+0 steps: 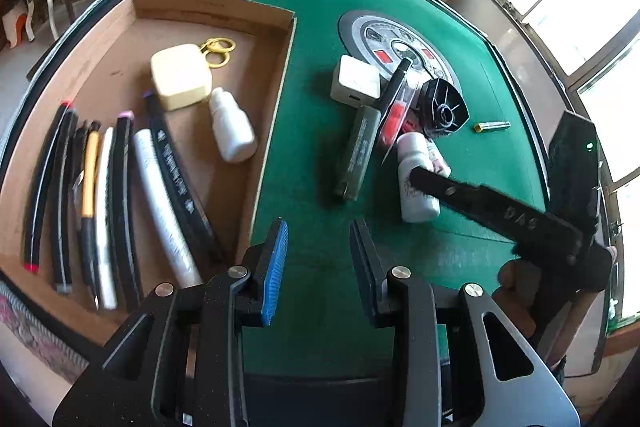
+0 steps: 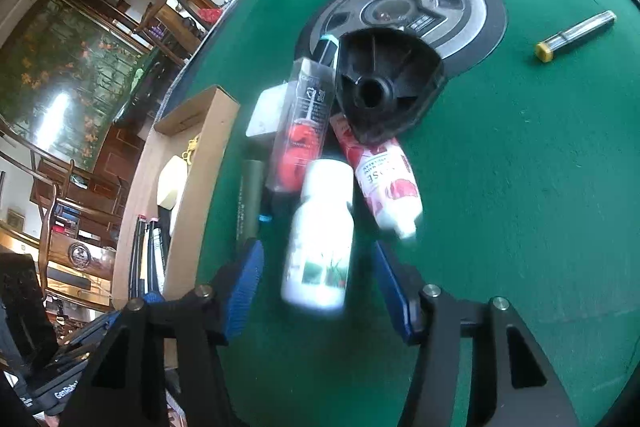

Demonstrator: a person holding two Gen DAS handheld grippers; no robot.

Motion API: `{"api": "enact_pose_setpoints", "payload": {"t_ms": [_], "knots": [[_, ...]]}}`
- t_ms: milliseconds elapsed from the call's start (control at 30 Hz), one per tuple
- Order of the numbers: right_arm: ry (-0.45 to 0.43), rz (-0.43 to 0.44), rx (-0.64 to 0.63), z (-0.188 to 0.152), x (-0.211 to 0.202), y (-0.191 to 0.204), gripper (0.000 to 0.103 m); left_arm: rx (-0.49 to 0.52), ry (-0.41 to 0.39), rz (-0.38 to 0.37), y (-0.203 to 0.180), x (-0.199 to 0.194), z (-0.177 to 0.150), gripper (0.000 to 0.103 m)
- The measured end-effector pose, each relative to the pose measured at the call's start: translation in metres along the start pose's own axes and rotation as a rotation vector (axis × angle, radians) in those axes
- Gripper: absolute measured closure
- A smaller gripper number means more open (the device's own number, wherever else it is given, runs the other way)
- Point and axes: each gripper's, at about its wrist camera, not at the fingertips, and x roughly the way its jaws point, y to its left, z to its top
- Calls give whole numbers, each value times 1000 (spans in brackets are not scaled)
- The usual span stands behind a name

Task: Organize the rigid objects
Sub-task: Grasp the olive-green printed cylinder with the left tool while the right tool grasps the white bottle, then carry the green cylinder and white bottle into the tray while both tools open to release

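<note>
A white bottle [image 2: 320, 239] lies on the green felt between the jaws of my right gripper [image 2: 318, 249], which is open; a gap shows on each side of the bottle. In the left wrist view one of that gripper's fingers [image 1: 460, 193] crosses over the same white bottle [image 1: 416, 207]. My left gripper [image 1: 320, 231] is open and empty over bare felt beside the cardboard tray [image 1: 280, 87]. The tray holds several pens [image 1: 104, 211], a cream case [image 1: 180, 75] and another white bottle [image 1: 232, 131].
Piled beyond the bottle are a rose-printed tube [image 2: 384, 179], a black plastic part [image 2: 384, 83], a clear pack with red contents [image 2: 300, 131], an olive tube [image 2: 250, 203] and a white cube [image 2: 266, 111]. A yellow-capped tube [image 2: 576, 35] lies apart at the right.
</note>
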Motion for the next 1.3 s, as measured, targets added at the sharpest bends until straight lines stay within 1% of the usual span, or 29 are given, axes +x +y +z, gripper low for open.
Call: {"api": "enact_pose_setpoints", "payload": {"t_ms": [33,133,200,267,367,533,733,833,867,900,933,1000,1133,1233,1300], "knots": [[6,2,-2,0,2,0,48,8,3,2,-2,2,3,71],[-12,-13,-23,0,1,2,51,28,13,6,-6,9,13,71],[-19,-24,-25,-1,0,2,59,43,24,9,-10,14,20,71],[-23,-37,-28,-1,0,0,62,66,34,10,-15,20,26,71],[-11,-18,-13,-5,-4,-6,69,108,76,7,-26,37,35,71],[-12,-19,-14,-15,-15,-14,69,157,116,36,-39,61,44,71],[-19,-9,-14,-22,-24,-21,69,180,115,57,-47,78,53,71],[-22,-8,-15,-22,-23,-20,69,191,119,109,-49,85,53,72],[-23,-9,-14,-22,-23,-20,69,197,122,111,-50,87,53,73],[-23,-11,-15,-22,-23,-19,69,198,121,110,-51,87,51,81],[-24,-12,-16,-22,-23,-19,69,202,120,112,-51,87,50,83],[-24,-14,-15,-22,-24,-19,69,210,112,117,-53,87,47,83],[-26,-23,-13,-23,-23,-16,69,166,91,95,-46,79,37,83],[-20,-30,0,-23,-22,-13,69,133,83,55,-39,68,25,83],[-19,-34,8,-26,-23,-13,69,93,83,12,-31,55,13,83]]}}
